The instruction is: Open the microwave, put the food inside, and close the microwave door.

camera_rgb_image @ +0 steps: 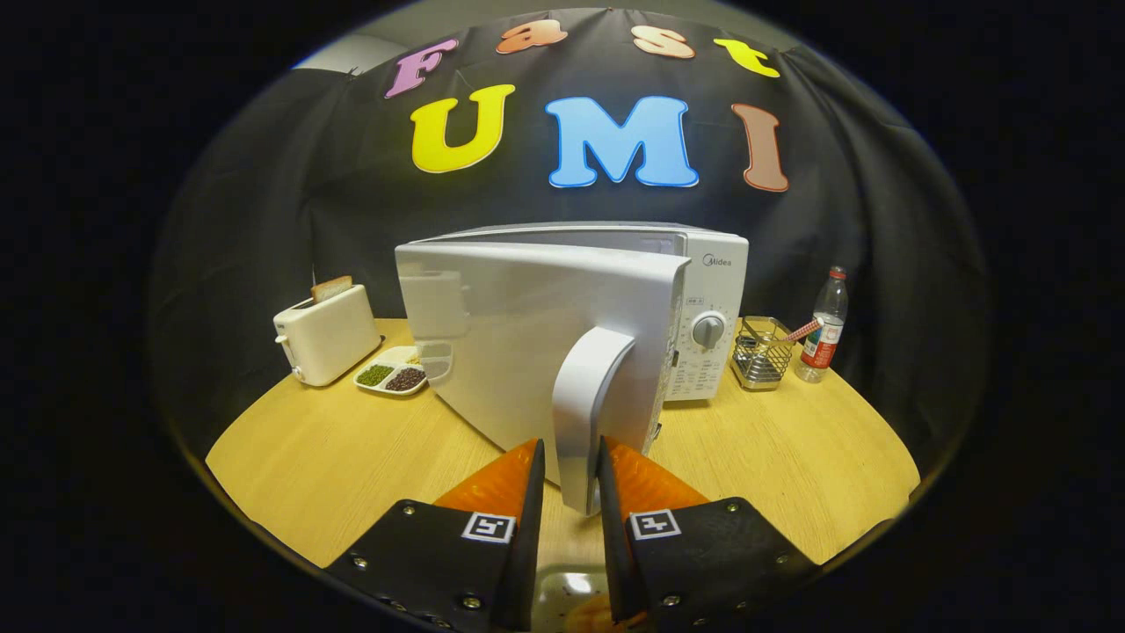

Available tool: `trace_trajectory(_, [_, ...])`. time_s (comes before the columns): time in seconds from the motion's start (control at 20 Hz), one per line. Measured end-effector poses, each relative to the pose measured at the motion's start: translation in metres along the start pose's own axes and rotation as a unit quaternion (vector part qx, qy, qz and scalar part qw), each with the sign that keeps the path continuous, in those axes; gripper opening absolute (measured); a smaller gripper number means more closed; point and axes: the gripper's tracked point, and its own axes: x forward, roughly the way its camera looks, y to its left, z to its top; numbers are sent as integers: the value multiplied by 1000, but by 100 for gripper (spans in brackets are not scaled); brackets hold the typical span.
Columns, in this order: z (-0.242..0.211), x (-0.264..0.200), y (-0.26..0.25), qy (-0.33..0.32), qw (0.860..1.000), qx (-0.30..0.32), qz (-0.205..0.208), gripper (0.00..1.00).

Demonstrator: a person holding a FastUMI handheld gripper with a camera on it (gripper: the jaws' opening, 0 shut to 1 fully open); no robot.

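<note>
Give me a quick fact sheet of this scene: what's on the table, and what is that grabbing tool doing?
surface: round wooden table
main appliance: white microwave, its door swung partly open
door handle: between the jaws, both pressing its sides
gripper: shut on the handle
left of microwave: white toaster with a bread slice in its slot; divided dish of beans
right of microwave: wire basket, plastic bottle
task stage: door opening, food not yet inside

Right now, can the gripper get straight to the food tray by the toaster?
Probably not directly. The gripper is closed on the door handle, and the swung-open microwave door stands between it and the food tray. It would need to release and go around the door.
</note>
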Motion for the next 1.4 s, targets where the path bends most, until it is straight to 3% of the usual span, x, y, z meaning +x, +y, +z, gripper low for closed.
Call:
trace_trajectory(0.3, [-11,-25,35,3,1000,8,11,33])
trace_trajectory(0.75, [-25,-66,118,-14,998,-31,49,33])
trace_trajectory(1.1, [-39,-84,188,-2,994,-44,102,33])
trace_trajectory(1.4, [-39,-101,250,-4,981,-73,182,34])
